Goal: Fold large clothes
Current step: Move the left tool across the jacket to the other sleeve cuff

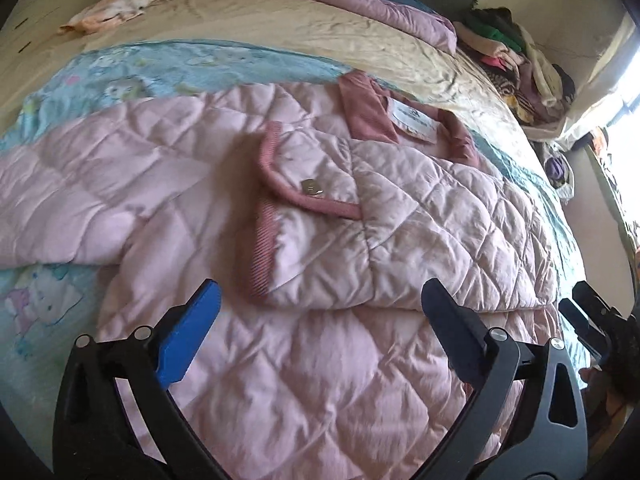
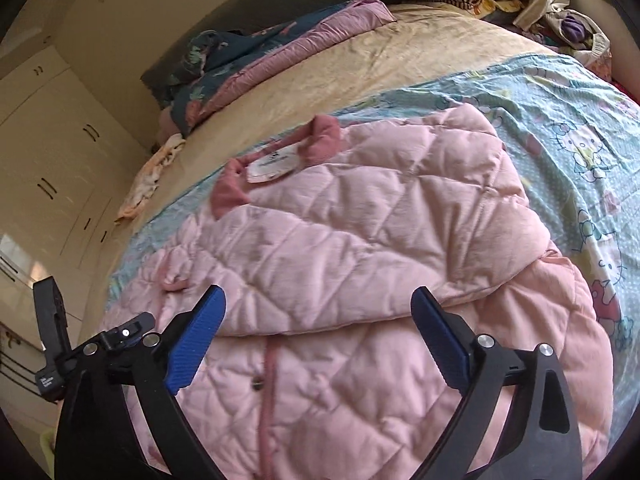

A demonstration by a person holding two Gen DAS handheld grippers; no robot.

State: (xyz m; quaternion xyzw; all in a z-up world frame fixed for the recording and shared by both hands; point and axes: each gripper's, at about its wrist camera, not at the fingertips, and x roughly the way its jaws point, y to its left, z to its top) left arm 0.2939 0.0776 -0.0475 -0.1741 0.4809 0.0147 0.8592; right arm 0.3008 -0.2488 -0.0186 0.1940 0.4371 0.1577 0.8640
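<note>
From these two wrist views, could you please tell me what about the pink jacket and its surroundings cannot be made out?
- Printed text on the neck label: too small and blurred in both views.
- Hem of the pink quilted jacket: cut off at the bottom edge, behind the right hand-held gripper and the left hand-held gripper.
- Individual garments in the clothes pile: tangled, at the fisheye rim.

You see the quilted pink jacket point(image 1: 304, 216) lying flat on the bed point(image 1: 280, 28), on top of the light blue cartoon sheet point(image 1: 112, 76). It has a darker pink ribbed collar point(image 1: 368, 108) with a white label point(image 1: 412, 120) inside, and the collar points toward the head edge of the bed. One sleeve point(image 1: 320, 216) is folded across the chest; its cuff has dark pink trim and a metal snap button point(image 1: 311, 188). The other sleeve point(image 1: 80, 184) lies spread out to the side.
</note>
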